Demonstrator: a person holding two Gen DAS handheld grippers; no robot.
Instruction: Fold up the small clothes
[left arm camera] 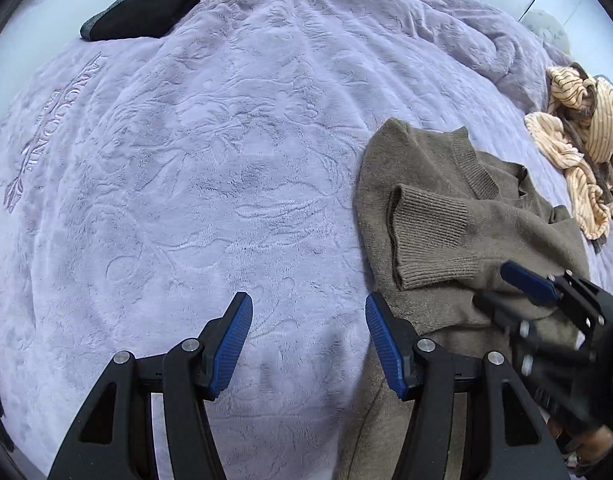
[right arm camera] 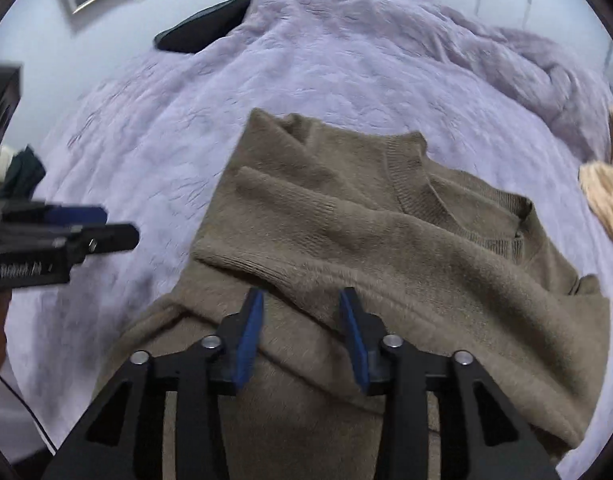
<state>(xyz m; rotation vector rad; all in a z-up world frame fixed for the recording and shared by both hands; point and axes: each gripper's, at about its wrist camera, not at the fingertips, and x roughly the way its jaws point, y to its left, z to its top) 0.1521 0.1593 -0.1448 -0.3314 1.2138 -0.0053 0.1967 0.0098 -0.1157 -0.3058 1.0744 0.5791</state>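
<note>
Right gripper point(right arm camera: 300, 312) spread wide, empty, hovering right over the brown sweater point(right arm camera: 406, 248), pads on either side of the folded-in sleeve's lower edge. Left gripper point(left arm camera: 308, 322) also spread, empty, over bare blanket; the sweater point(left arm camera: 446, 208) starts at its right pad and runs off toward 2 o'clock. Right hand is clearly nearer. In the right view the sweater's long axis runs 6 to 12 o'clock, collar far, hem near, one sleeve point(right arm camera: 306, 224) laid across the chest toward 9 o'clock. Next fold likely needs a grab at the near hem or right side. It lies on a bed under a lilac plush blanket point(left arm camera: 186, 160); a striped garment point(left arm camera: 578, 140) is crumpled at 2 o'clock; dark pillow point(left arm camera: 146, 12) at 11; pale wall behind.
</note>
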